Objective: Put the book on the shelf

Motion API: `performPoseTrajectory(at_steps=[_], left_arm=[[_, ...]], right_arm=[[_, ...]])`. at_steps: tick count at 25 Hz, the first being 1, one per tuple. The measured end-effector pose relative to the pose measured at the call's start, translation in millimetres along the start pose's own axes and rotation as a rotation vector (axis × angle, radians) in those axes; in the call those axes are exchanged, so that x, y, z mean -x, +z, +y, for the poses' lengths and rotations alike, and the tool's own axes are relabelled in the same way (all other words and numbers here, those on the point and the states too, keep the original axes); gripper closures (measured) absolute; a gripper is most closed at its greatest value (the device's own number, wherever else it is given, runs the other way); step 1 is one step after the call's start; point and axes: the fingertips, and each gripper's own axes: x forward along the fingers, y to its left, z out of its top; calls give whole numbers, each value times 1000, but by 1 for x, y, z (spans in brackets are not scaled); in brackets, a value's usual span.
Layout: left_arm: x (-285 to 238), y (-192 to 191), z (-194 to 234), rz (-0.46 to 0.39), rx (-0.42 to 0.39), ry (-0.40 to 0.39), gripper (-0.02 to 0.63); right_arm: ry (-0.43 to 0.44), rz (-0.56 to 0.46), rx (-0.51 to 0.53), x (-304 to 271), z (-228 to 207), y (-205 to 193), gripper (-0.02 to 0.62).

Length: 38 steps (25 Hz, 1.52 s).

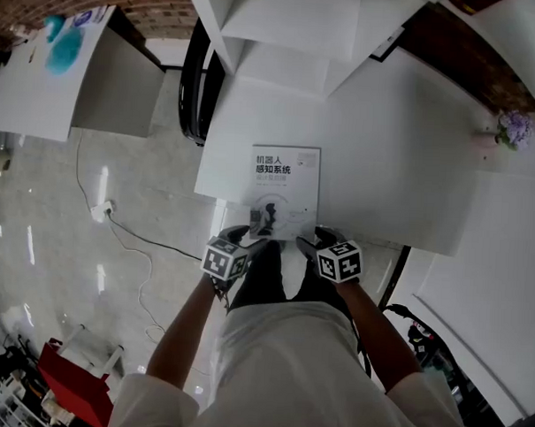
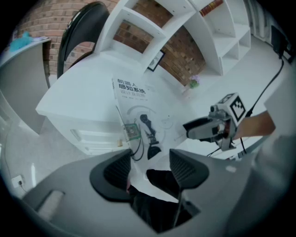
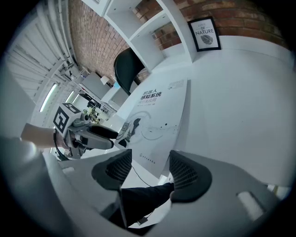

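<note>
- The book [image 1: 285, 187] lay flat near the front edge of the white table [image 1: 403, 152].
- The left tongs [image 2: 149, 163] and right tongs [image 3: 149, 167] stood open, gripping nothing.

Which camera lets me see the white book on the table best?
The head view: it looks down on the white book, so nearly the whole cover and title show. The left gripper view shows it slanted, its near end behind the jaws. The right gripper view shows it sideways and stretched, near end hidden too.
</note>
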Motion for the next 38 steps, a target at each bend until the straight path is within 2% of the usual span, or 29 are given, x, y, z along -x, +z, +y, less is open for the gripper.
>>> performPoseTrajectory(at_steps=[5,11,14,17,22,25,30,35,38], left_arm=[[2,-5,2,-4,16,-23,328],[0,-5,19,5,99,-100,325],[-15,-2,23,41,184,-222,311],[-36,6,19,54,236,-347,313],[-51,20,18,36,303,-495,432],[-49,22,10,28,350,-569,512],[-45,20,4,16,472,-650,548],[-42,3,-5,36,503,-694,551],[-39,-2,-6,37,500,-695,551]], right_arm=[[17,10,0,2,7,-10,339],[16,58,-6,-3,1,-25,339],[51,87,-13,-7,-1,-27,339],[103,122,-66,-15,-3,-31,339],[223,128,-244,-34,-7,-34,339],[314,74,-329,-39,-7,-26,354],[373,15,-373,-41,-3,-14,377],[428,-20,-402,-44,-1,-12,377],[464,-12,-411,-43,1,-17,460]])
